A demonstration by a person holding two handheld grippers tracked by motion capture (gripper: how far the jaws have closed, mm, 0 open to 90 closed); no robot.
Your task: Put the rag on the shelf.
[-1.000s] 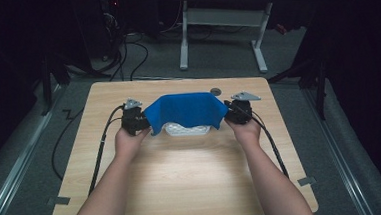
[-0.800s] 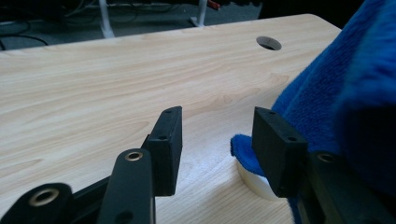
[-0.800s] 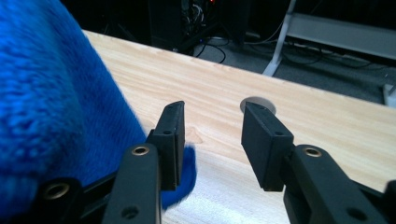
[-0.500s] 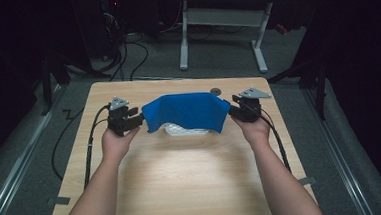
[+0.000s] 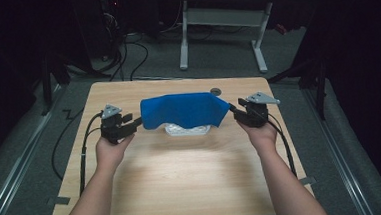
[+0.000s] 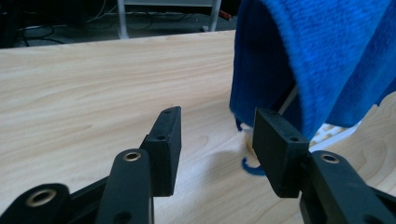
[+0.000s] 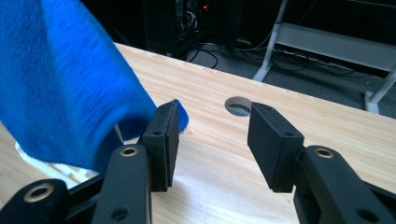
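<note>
A blue cloth (image 5: 183, 110) lies draped over a low white ribbed object (image 5: 188, 130) at the middle of the wooden table (image 5: 183, 183). My left gripper (image 5: 137, 122) sits just off the cloth's left end, and its jaws have just been opening. In the left gripper view the gripper (image 6: 217, 123) stands open with bare wood in the gap; the cloth (image 6: 327, 56) hangs behind its right jaw. My right gripper (image 5: 233, 110) is at the cloth's right end and has also just been opening. It (image 7: 212, 116) is open and holds nothing; the cloth (image 7: 65, 93) hangs beside its left jaw.
A round cable hole (image 5: 215, 91) is set in the table behind the cloth's right end, also seen as the hole (image 7: 238, 105) just ahead of my right gripper. A white desk frame (image 5: 223, 20) and floor cables (image 5: 125, 56) lie beyond the far edge.
Both hands have drawn outward from the cloth's ends, and both pairs of jaws have let go of it. The cloth now rests over the white object.
</note>
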